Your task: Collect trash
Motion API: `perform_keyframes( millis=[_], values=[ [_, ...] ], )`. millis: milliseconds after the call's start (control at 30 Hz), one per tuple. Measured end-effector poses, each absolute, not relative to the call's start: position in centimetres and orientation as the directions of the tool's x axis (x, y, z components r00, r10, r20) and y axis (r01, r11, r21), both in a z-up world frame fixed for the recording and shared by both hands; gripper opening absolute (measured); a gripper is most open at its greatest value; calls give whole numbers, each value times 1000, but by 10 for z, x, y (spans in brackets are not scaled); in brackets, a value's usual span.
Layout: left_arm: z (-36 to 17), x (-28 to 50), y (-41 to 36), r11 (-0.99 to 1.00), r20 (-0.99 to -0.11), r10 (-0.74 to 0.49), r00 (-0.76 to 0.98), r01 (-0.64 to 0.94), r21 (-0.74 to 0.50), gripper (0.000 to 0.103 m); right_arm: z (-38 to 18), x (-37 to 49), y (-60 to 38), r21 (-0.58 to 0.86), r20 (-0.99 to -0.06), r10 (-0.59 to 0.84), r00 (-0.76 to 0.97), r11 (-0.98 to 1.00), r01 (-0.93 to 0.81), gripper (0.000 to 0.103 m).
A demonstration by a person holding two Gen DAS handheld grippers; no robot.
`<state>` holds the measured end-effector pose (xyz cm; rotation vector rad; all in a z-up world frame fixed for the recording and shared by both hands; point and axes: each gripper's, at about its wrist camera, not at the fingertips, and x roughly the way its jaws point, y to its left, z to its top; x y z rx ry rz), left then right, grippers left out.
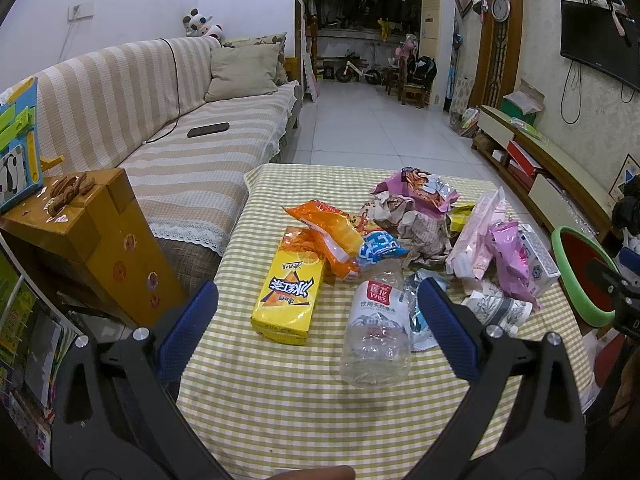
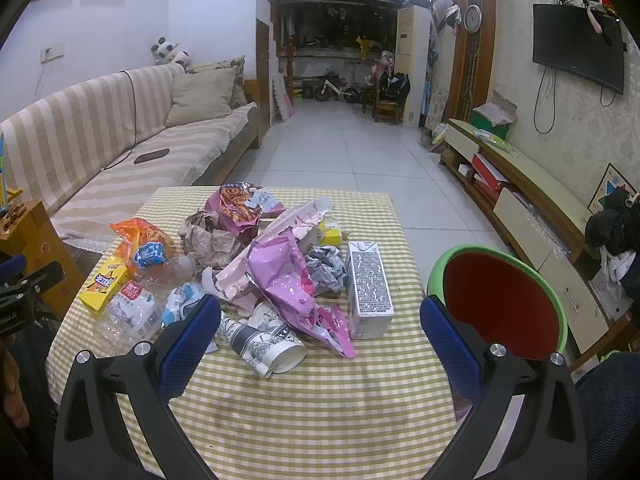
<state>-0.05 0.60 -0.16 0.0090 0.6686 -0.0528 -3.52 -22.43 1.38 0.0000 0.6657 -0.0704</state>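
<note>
A heap of trash lies on the checked tablecloth [image 1: 280,400] [image 2: 320,408]. It holds a yellow drink carton [image 1: 286,296] [image 2: 105,280], a clear plastic bottle [image 1: 376,328] [image 2: 128,312], orange snack bags [image 1: 328,236] [image 2: 138,236], crumpled paper [image 1: 416,228] [image 2: 212,236], pink wrappers [image 1: 508,260] [image 2: 288,276], a white carton [image 1: 540,260] [image 2: 368,292] and a paper cup [image 1: 496,308] [image 2: 264,344]. My left gripper [image 1: 316,308] is open and empty above the yellow carton and bottle. My right gripper [image 2: 320,320] is open and empty above the cup and white carton.
A green-rimmed bin with a red liner [image 1: 584,276] [image 2: 500,300] stands off the table's right edge. A striped sofa [image 1: 180,128] [image 2: 120,136] runs along the left. A wooden box with nuts [image 1: 92,232] stands at the left. A TV cabinet [image 2: 528,188] lines the right wall.
</note>
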Motion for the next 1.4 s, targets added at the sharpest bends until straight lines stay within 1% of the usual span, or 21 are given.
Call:
perform_keyframes(
  millis=[800,1167,1400],
  values=[
    [-4,-1,11,999,-631,-46,775,52,-9,98,12,-34,-224,-26,-627,-72,776,997,72,96],
    [-2,5,16,999,-645,-40,763,51,-2,98,6,-20,-225,-28,-673,-78,735,996,80,96],
    [-8,24,22,997,-684,-69,726,73,-23,98,1,1,-239,-33,-705,-97,702,994,104,96]
  ],
)
